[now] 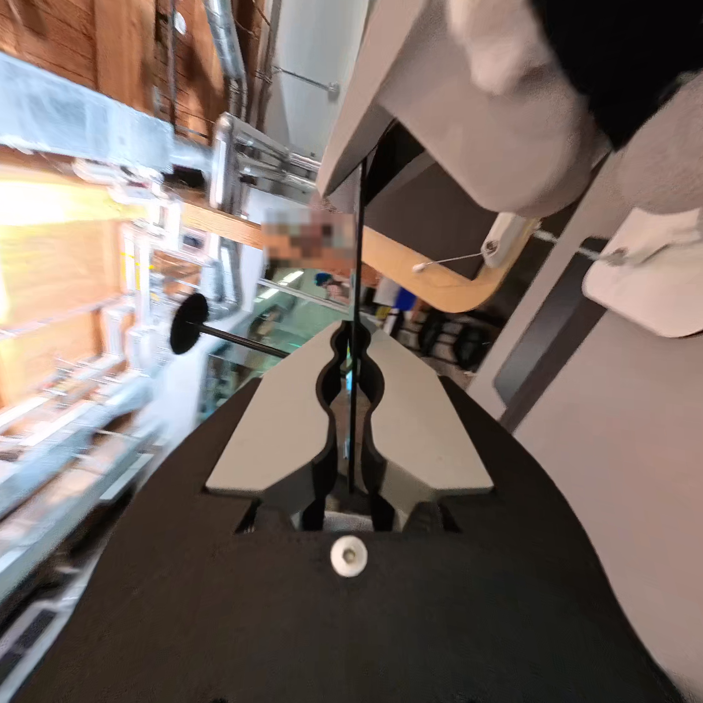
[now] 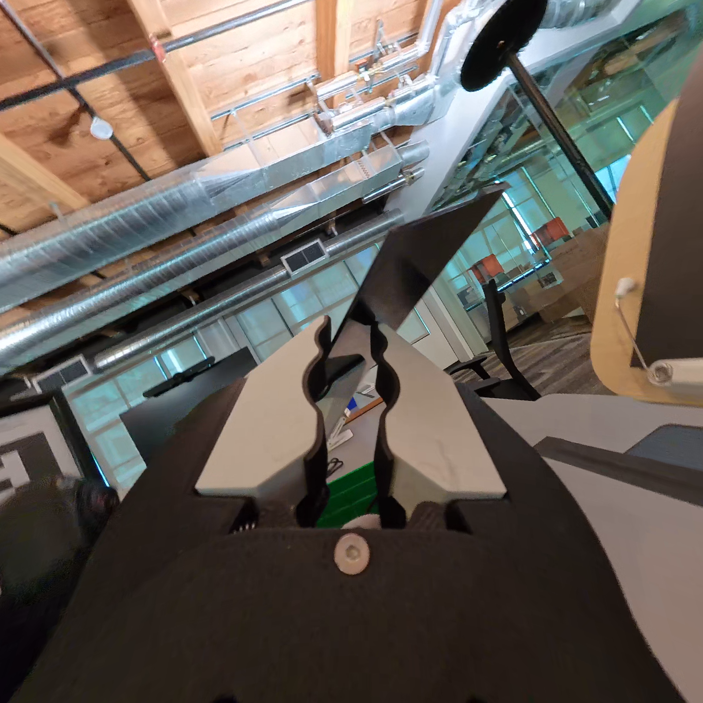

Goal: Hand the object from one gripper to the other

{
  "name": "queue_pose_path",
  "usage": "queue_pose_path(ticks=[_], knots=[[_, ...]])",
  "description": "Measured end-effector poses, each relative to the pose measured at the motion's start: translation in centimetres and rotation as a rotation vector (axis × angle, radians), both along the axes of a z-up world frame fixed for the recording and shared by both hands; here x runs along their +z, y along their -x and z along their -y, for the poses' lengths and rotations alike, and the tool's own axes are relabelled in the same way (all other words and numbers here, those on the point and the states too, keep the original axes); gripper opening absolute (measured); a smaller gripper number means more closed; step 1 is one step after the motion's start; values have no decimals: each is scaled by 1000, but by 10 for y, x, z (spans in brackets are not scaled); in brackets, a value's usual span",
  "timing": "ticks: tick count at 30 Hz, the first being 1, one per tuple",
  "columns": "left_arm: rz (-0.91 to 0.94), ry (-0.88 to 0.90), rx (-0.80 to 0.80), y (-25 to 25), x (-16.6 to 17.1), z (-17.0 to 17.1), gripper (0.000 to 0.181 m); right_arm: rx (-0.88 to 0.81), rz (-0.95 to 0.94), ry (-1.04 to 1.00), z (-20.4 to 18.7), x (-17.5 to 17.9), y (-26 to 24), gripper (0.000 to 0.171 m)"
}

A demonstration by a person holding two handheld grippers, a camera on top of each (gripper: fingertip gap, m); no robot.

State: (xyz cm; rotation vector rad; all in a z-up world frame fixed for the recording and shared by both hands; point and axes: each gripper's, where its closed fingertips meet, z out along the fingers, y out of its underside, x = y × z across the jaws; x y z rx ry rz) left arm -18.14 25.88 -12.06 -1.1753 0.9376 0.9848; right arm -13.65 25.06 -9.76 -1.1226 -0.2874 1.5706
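Note:
The object is a thin, glossy black sheet. In the left wrist view it shows edge-on point(image 1: 354, 399), running along the slot between my left gripper's point(image 1: 354, 329) fingers, which are closed onto it. Its far end goes under the grey fingers of the right gripper point(image 1: 380, 125) at the top. In the right wrist view the sheet point(image 2: 426, 258) slants up to the right from between my right gripper's point(image 2: 350, 327) fingertips. Those jaws stand apart on either side of its lower corner, and no squeeze shows. Both grippers are raised and point towards the ceiling.
A black disc on a thin rod point(image 1: 189, 323) stands close by and also shows in the right wrist view point(image 2: 502, 42). A tan curved part with a wire spring point(image 2: 624, 300) and grey gripper body fill the right. Wooden ceiling, metal ducts point(image 2: 159, 224) and glass walls lie beyond. Left tips to right tips: about 5 cm.

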Motion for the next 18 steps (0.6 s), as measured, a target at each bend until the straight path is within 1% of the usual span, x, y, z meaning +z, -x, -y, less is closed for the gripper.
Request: queue_pose_path(ticks=[1,3,5,6,7,8,9,10,13,16,18], knots=[[70,42,-7,4,-1,-1,0,-9,3,-42,4,4,-1,19],[206,109,-22,14,0,-3,0,-42,-19,-81,5,9,-6,33],[387,231,-136,10,-2,-1,0,-13,-17,-71,3,8,-4,46],[461,271,-155,12,-1,-1,0,-27,-2,-64,-1,5,-5,52],[532,332,-212,7,-2,2,0,-38,15,-63,-4,1,-5,56],[605,404,-301,-1,-2,8,0,-33,33,-59,-7,-2,-3,60],[677,449,-347,-4,0,11,0,-25,46,-45,-11,-7,-2,67],[727,497,-386,-7,-1,14,0,-11,51,-36,-13,-10,-1,70],[867,637,-560,-21,2,28,0,57,55,-45,-11,-18,6,65],[962,789,-693,-35,0,43,1,168,43,-107,5,-16,13,55],[1020,885,-747,-41,-3,49,0,220,31,-158,16,-13,14,44]])
